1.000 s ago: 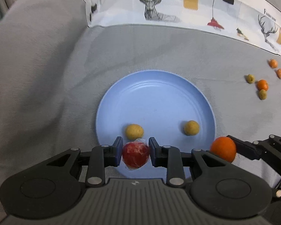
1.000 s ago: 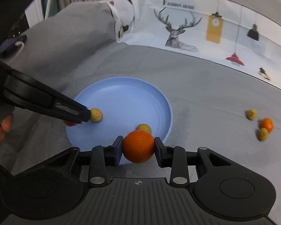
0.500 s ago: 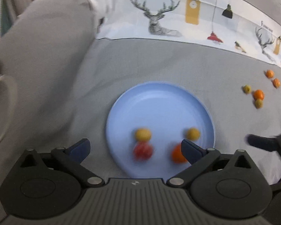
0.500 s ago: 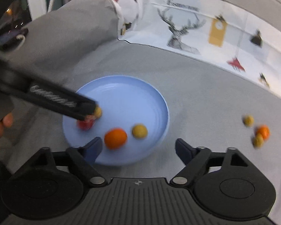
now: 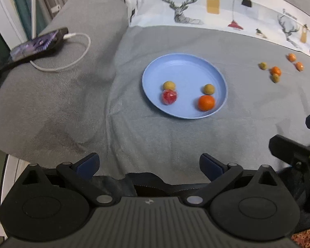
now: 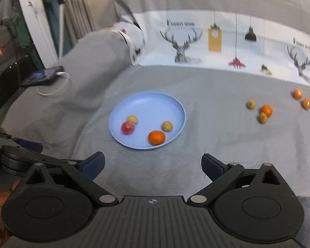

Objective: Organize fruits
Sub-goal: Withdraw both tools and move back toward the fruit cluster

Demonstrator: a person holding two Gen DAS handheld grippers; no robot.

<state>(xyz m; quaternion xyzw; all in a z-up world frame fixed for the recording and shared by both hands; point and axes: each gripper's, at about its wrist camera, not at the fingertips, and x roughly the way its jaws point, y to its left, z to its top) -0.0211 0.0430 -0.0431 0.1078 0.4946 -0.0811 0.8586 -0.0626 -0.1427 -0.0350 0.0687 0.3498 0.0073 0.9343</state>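
On grey sofa cloth [image 5: 175, 140], blue plate [image 5: 181, 66], deer-print backrest [image 6: 227, 47], left gripper [image 5: 148, 164] and right gripper [image 6: 153, 163] spread wide, empty.

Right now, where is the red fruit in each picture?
Left wrist view: the red fruit lies on the blue plate, near-left part, just before a yellow fruit.
Right wrist view: red fruit, same spot on the plate's left.
Shared landmark: the blue plate.

Both the left gripper [image 5: 149, 163] and the right gripper [image 6: 153, 163] hang with jaws spread wide and nothing between them, side by side, while blurred fingers [image 6: 2, 201], probably the left hand's, show behind.
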